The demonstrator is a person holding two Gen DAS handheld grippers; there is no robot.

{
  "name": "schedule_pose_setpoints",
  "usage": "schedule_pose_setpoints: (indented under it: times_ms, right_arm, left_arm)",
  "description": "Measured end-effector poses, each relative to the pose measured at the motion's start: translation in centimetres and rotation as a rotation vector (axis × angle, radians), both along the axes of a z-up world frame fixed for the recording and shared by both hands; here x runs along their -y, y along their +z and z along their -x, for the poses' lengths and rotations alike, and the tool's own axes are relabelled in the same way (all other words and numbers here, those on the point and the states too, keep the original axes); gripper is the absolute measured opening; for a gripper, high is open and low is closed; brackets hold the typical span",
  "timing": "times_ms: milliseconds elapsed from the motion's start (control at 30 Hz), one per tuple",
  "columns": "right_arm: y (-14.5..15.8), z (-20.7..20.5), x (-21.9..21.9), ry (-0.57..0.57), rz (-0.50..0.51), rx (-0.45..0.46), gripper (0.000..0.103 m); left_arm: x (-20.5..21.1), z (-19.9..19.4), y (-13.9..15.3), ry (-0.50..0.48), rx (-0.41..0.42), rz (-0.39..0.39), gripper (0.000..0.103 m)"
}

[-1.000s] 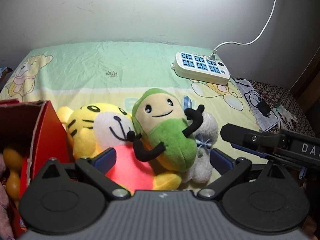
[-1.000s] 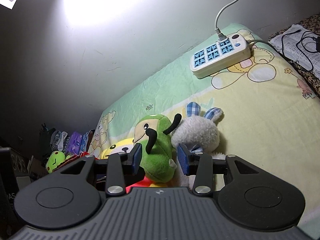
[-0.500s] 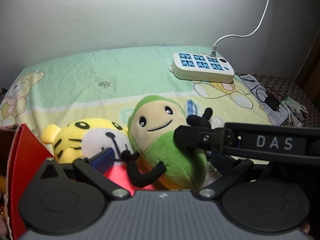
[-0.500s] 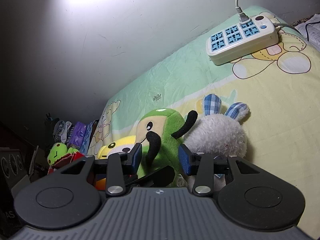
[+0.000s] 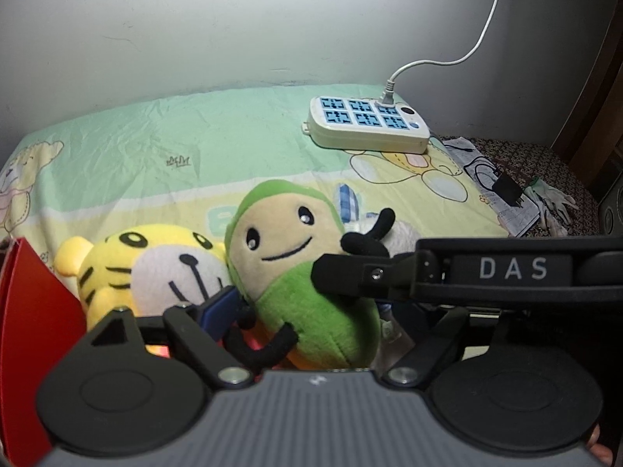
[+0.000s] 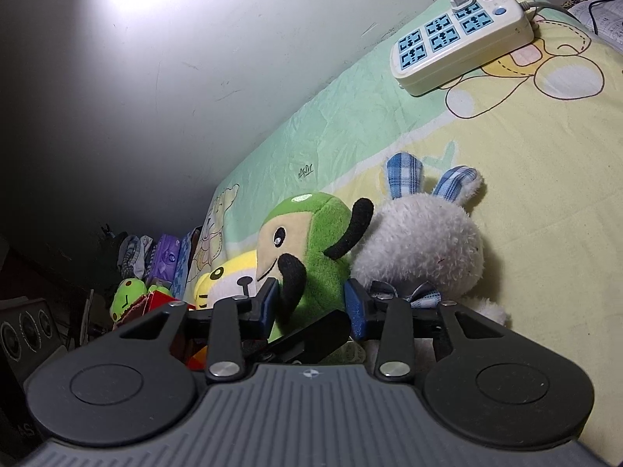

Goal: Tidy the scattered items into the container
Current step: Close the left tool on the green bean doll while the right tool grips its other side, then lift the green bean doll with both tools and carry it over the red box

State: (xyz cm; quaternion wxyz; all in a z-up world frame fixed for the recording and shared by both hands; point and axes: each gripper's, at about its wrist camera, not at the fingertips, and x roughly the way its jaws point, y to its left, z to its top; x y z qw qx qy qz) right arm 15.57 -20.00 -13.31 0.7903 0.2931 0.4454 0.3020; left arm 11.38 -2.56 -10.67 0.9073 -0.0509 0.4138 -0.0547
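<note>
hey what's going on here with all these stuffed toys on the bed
A person is tidying plush toys with a handheld claw in each hand. Both claws, the left claw and right claw, are closing around the green plush, which lies between the yellow tiger plush and the grey bunny plush. The red box sits at the left edge. None of the three is in it yet. A power strip lies further back.

The green doll and tiger are short, matt plush; the grey bunny is shaggier fleece with checked cloth ears. The sheet is thin, creased printed cotton. The power strip is smooth, slightly glossy plastic. The box looks like matt red card.
</note>
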Motion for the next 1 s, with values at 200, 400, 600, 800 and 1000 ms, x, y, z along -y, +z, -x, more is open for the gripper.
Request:
schedule_pose_setpoints:
  times_ms: [200, 400, 600, 800, 1000]
  right_arm:
    - [1.2, 2.7, 1.2, 0.000, -0.005, -0.011, 0.039]
    - [1.8, 7.0, 2.7, 0.030, 0.046, -0.027, 0.038]
    - [0.2, 11.1, 4.2, 0.017, 0.077, -0.090, 0.038]
    - [-1.1, 14.0, 4.7, 0.027, 0.094, -0.139, 0.038]
    - [-1.1, 14.5, 4.5, 0.021, 0.102, -0.111, 0.042]
  left_arm:
    - [1.0, 2.9, 1.3, -0.048, 0.013, 0.011, 0.083]
    - [2.3, 6.9, 1.5, -0.116, -0.022, 0.072, 0.085]
    - [4.4, 10.7, -0.1, -0.178, -0.092, 0.085, 0.085]
    - [5.0, 13.6, -1.5, -0.193, -0.158, 0.127, 0.085]
    - [4.7, 13.9, -2.1, -0.179, -0.150, 0.126, 0.091]
